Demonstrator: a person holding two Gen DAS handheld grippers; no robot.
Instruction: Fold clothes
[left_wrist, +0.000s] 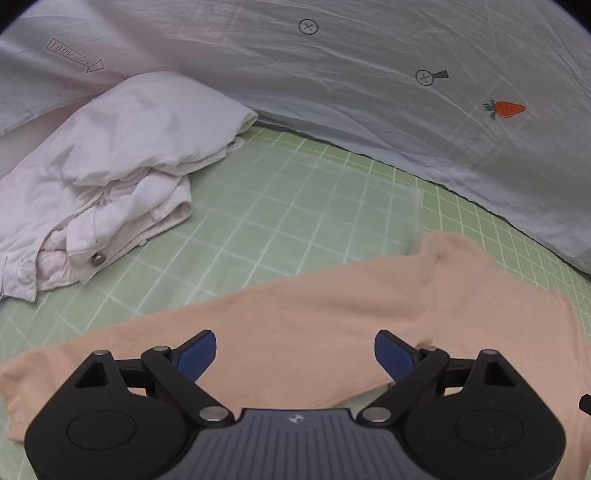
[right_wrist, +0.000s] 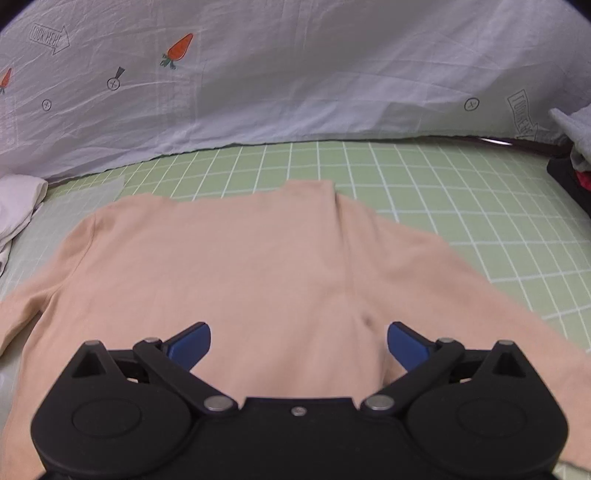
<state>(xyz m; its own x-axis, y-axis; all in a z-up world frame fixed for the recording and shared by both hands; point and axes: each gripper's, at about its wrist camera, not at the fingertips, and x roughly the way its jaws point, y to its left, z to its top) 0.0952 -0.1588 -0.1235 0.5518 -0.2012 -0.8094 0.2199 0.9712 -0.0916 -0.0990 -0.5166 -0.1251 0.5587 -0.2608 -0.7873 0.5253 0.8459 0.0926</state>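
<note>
My peach long-sleeved top (right_wrist: 229, 258) lies spread flat on the green grid mat (right_wrist: 461, 192); both hand-held grippers, left (left_wrist: 294, 354) and right (right_wrist: 298, 345), hover wide, empty, poised to pinch an edge.

Peach soft-knit cloth top (right_wrist: 229, 266), matt. White folded cotton garment (left_wrist: 122, 155) upper left, metal snap. Green gridded mat (right_wrist: 443, 192), smooth. Matt black plastic gripper (left_wrist: 294, 352), blue pads (left_wrist: 197, 352).

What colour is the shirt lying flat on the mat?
Peach shirt; right wrist view shows it best.
</note>
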